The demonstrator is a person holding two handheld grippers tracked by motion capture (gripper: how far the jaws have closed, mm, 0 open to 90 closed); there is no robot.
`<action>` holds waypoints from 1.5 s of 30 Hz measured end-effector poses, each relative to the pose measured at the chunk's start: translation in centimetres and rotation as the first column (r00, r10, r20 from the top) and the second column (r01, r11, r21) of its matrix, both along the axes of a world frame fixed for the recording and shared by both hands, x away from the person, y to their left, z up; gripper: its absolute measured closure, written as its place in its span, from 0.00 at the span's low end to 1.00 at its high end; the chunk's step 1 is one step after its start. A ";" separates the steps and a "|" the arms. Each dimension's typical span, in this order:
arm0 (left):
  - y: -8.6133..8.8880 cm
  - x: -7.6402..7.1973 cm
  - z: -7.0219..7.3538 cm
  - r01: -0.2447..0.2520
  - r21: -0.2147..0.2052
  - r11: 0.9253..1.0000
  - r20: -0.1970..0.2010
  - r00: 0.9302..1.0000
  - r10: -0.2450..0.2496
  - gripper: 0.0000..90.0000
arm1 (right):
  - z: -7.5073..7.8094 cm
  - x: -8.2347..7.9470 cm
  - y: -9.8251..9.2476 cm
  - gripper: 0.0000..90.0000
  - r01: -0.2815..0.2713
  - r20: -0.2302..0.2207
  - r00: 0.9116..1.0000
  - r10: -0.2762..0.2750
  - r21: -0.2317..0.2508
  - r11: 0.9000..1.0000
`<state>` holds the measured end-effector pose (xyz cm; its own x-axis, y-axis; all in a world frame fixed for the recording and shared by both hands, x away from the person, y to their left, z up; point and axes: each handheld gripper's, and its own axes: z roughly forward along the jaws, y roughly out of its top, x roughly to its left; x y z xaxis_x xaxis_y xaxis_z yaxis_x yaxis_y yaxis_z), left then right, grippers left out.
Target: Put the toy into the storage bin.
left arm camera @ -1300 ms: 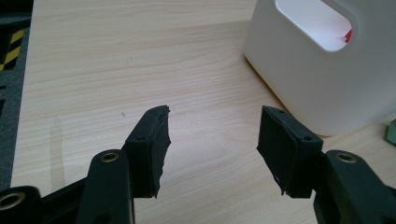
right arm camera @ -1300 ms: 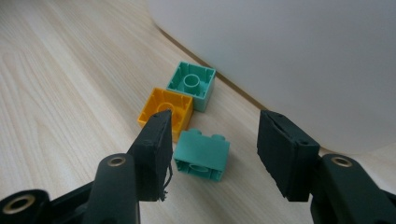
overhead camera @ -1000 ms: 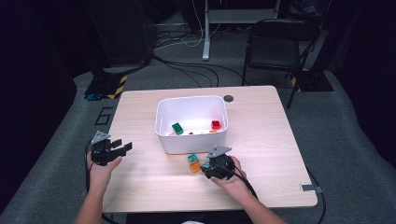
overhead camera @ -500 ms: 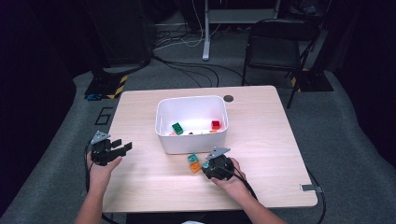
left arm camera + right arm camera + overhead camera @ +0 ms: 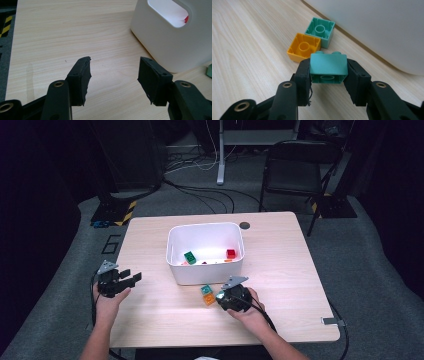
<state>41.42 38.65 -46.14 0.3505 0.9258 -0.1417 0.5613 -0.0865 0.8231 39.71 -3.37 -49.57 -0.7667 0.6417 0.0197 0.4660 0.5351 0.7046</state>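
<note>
In the right gripper view, my right gripper is shut on a teal brick, its pads pressing on the brick's two sides; the jaws have just been closing on it. Just beyond it an orange brick and a second teal brick lie studs-down, side by side, beside the white bin. In the high view the right gripper sits by those two bricks, in front of the bin. My left gripper hovers at the table's left edge, open, nothing between its jaws.
Inside the bin lie a green brick and a red brick. The bin's handled wall stands right of the left gripper. A dark round grommet is set in the table behind the bin. A black chair stands beyond the table.
</note>
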 end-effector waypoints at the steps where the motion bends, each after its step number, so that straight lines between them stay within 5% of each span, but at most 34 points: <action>1: 0.0 0.0 0.0 0.000 0.000 1.000 -0.001 1.000 0.000 0.48 | 0.2 0.0 -0.1 0.65 -0.006 0.005 1.000 0.006 0.003 1.000; 45: 0.0 0.0 0.0 -0.001 0.000 1.000 0.001 1.000 0.001 0.48 | 11.8 0.4 -0.4 0.65 -0.137 0.019 0.991 0.136 0.089 0.987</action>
<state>41.41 38.69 -46.11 0.3497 0.9262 -0.1411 0.5605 -0.0862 0.8236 40.12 -3.75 -37.80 -0.8474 0.5272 0.0628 0.3841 0.5269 0.7582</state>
